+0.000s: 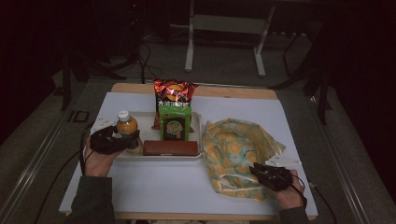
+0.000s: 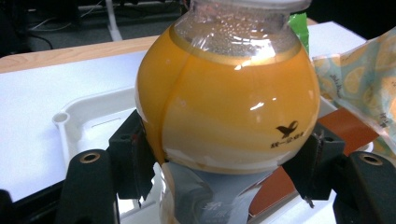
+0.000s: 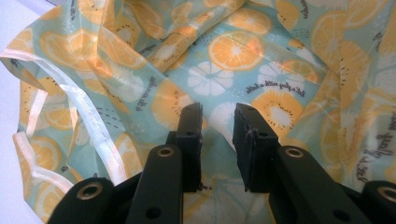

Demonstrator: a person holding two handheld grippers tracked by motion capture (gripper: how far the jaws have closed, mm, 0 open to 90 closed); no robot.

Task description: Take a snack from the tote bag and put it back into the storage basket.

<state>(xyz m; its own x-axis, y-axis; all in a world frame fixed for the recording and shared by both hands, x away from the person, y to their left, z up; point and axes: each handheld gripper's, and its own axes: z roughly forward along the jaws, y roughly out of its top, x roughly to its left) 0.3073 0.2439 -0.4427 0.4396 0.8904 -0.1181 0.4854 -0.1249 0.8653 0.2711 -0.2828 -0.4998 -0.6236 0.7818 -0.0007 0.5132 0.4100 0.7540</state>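
Note:
A round bottle of orange juice [image 1: 127,126] [image 2: 229,102] with a white cap stands at the left end of a white tray [image 1: 200,140] [image 2: 84,116]. My left gripper [image 1: 131,141] [image 2: 224,163] is shut on the bottle, one pad on each side just under its bulge. A fabric bag [image 1: 233,149] [image 3: 116,70] printed with citrus slices lies crumpled to the right of the tray. My right gripper [image 1: 255,170] [image 3: 217,121] sits on the bag's near right part. Its jaws stand a narrow gap apart with a fold of the fabric bunched between them.
The tray also holds a green snack packet [image 1: 174,123], a brown bar [image 1: 170,148] along its near edge, and a red chip bag [image 1: 173,93] leaning at the back. A white sheet [image 1: 163,186] covers the table. Dark floor and a stand lie beyond.

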